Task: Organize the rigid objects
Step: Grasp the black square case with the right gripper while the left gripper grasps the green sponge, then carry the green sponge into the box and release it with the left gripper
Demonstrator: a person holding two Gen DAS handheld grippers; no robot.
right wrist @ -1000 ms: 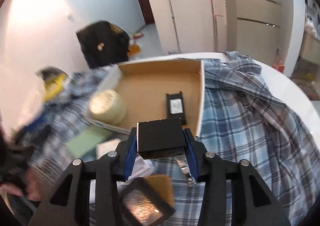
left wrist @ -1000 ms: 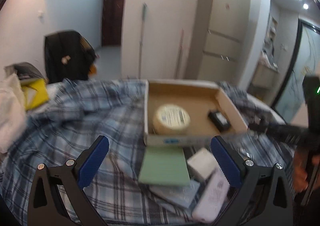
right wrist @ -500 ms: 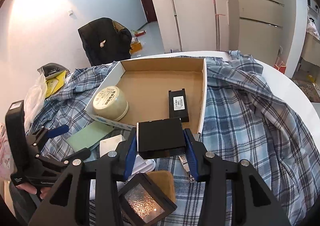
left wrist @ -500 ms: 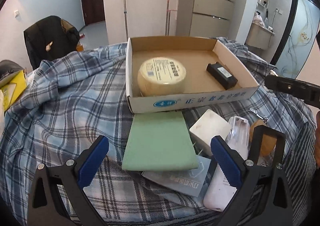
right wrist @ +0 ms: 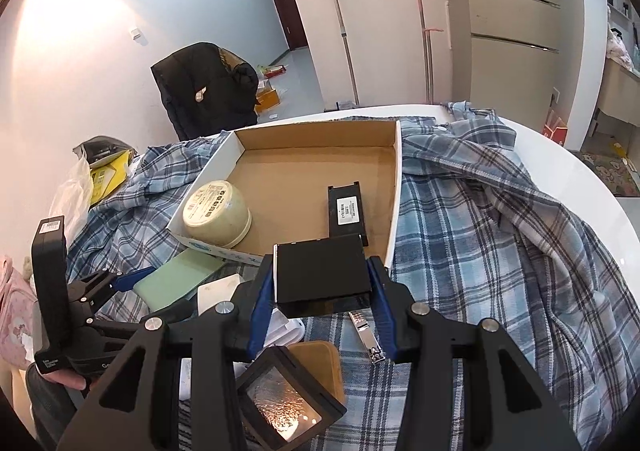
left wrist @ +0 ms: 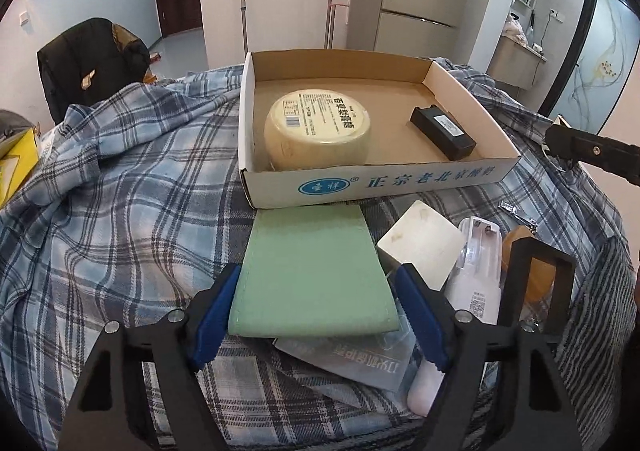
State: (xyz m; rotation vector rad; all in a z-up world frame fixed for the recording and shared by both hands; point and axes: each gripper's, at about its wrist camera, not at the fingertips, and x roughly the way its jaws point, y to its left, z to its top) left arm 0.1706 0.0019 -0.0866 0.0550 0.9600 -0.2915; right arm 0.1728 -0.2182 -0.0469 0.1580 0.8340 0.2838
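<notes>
A flat green case (left wrist: 312, 263) lies on the plaid cloth just in front of the open cardboard box (left wrist: 372, 183). My left gripper (left wrist: 316, 311) straddles its near end, jaws closing, and the blue pads (left wrist: 216, 311) rest against its two long sides. The box holds a round cream tub (left wrist: 318, 131) and a slim black pack (left wrist: 442, 133). My right gripper (right wrist: 320, 291) is shut on a flat black box (right wrist: 320, 275), held above the cardboard box's near right corner (right wrist: 390, 251). The green case (right wrist: 180, 279) also shows in the right wrist view.
A white block (left wrist: 420, 247), a pale bottle (left wrist: 472, 291) and a clear packet (left wrist: 352, 363) crowd the case's right side. A nail clipper (right wrist: 366, 339), a brown pad (right wrist: 320, 363) and a black glass-faced frame (right wrist: 284, 407) lie under the right gripper. A yellow bag (right wrist: 108, 171) sits left.
The left gripper dropped and tipped down over the green case, and its jaws narrowed from wide open to the case's sides. The right gripper kept still with the black box.
</notes>
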